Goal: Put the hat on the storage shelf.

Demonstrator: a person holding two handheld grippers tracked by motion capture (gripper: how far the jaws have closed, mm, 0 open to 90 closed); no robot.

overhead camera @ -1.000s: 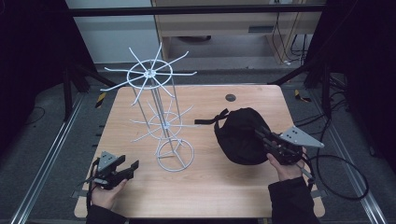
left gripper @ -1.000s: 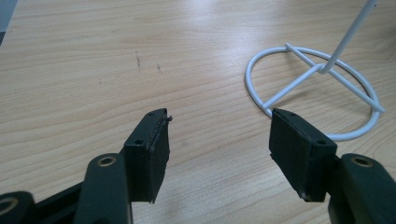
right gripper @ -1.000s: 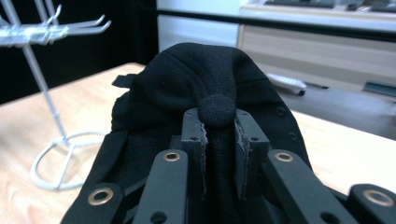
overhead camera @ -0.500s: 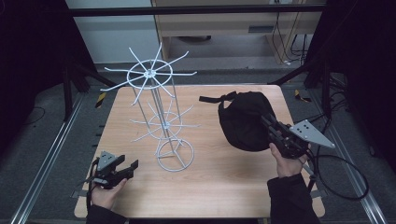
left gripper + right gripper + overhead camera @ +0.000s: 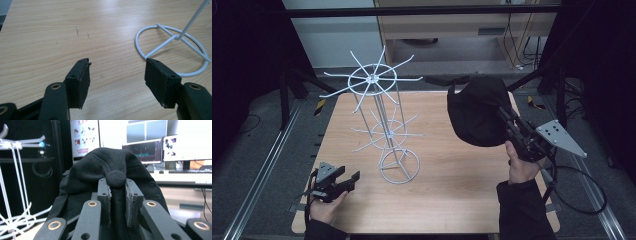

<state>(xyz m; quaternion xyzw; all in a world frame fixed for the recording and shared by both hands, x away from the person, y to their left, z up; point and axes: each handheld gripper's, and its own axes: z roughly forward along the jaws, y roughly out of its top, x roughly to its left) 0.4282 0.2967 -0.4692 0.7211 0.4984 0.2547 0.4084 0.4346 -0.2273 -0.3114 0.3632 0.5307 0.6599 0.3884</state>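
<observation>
we are holding a black cap (image 5: 477, 112) in the air with the right gripper (image 5: 512, 129), up over the right half of the table (image 5: 452, 185) and off to the right of the white wire rack (image 5: 382, 125). in the right gripper view the jaws are pinching a fold of the cap's (image 5: 110, 187) crown just below its top button (image 5: 116, 178), which sits right above the fingertips (image 5: 103, 192); we judge that gripping there is letting the cap hang open underneath, so an arm of the rack can go up inside it. the strap end of the cap is sticking out toward the rack's top ring of arms (image 5: 372, 79) (how near it is to them we cannot tell from above). the rack (image 5: 15, 177) is showing at the left edge of that view, so the gripper is pointing past it rather than at it. the left gripper (image 5: 347, 181) is resting low at the near left corner of the table, with its jaws standing wide apart and holding nothing; in the left gripper view they are framing bare wood (image 5: 75, 37) beside the rack's round base (image 5: 172, 50), near enough, we think, to be steadying the base if the rack starts tipping. no cap is hanging on the rack yet, so the hanging is not yet done.
</observation>
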